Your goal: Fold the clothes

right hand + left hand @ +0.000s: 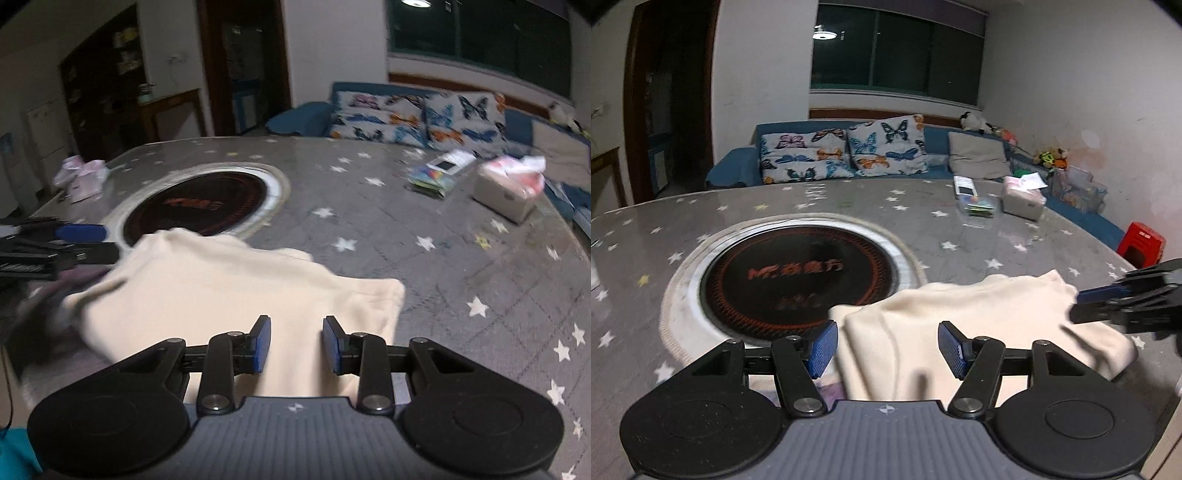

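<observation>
A cream garment [960, 325] lies folded on the grey star-patterned table [812, 206], near its front edge; it also shows in the right wrist view [229, 288]. My left gripper [886, 347] is open, its blue pads either side of the garment's near left part, nothing clamped. My right gripper [297, 343] is open above the garment's near edge, also empty. The right gripper shows at the right edge of the left wrist view [1108, 302], by the cloth's right corner. The left gripper shows at the left of the right wrist view [74, 240]. A purple cloth [85, 277] peeks from beneath the garment.
A round black hotplate [798, 273] is set in the table behind the garment. A tissue pack [1023, 199], a remote and a packet [975, 206] lie at the far right. Small pink clothes [83, 177] lie at the far left. A blue sofa [849, 155] stands behind.
</observation>
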The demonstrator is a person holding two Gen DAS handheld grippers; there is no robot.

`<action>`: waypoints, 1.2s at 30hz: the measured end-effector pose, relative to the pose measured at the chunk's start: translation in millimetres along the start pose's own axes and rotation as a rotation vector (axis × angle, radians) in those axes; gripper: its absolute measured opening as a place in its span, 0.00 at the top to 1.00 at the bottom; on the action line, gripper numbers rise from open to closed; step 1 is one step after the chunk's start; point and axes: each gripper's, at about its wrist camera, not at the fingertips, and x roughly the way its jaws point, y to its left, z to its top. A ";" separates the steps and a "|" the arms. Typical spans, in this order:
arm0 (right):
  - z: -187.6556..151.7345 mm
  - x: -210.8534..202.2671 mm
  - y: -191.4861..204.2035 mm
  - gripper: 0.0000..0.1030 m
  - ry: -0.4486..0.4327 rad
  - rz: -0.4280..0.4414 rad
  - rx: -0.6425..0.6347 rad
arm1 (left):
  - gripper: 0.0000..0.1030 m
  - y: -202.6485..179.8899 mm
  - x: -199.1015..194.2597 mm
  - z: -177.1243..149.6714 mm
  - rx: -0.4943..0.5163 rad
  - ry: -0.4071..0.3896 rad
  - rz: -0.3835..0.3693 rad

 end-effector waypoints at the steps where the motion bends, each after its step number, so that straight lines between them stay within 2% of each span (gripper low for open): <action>1: -0.1 5.4 -5.7 0.70 0.010 -0.010 0.020 | 0.39 -1.4 3.6 0.1 0.007 0.006 -0.002; 4: 1.6 9.9 -22.6 0.75 0.009 -0.010 0.101 | 0.39 -2.3 13.1 -0.5 0.016 0.032 0.001; 9: 11.1 7.1 -22.1 0.75 -0.013 -0.015 0.091 | 0.41 -3.0 19.9 3.8 0.024 0.024 -0.015; 12: 10.5 23.3 -23.2 0.75 0.027 -0.038 0.093 | 0.49 -3.0 29.5 7.6 0.018 0.024 -0.006; 14: 11.3 25.1 -21.6 0.75 0.023 -0.046 0.090 | 0.61 -0.4 38.1 10.1 0.005 0.035 0.005; 15: 12.7 24.4 -19.9 0.75 0.019 -0.049 0.084 | 0.62 1.6 42.5 11.8 -0.005 0.040 0.009; 22: 33.7 27.6 -4.8 0.75 -0.015 -0.025 0.042 | 0.65 -0.7 61.3 21.7 -0.003 0.032 0.013; 26: 42.5 48.2 5.4 0.76 -0.003 -0.008 0.025 | 0.65 -1.9 76.3 20.7 0.002 0.068 0.031; 30: 42.4 60.0 11.1 0.75 0.024 -0.039 0.004 | 0.63 0.6 82.0 19.6 -0.006 0.085 0.037; 36: 44.9 44.7 18.8 0.74 -0.005 -0.052 -0.014 | 0.60 1.9 77.3 22.1 -0.018 0.085 0.034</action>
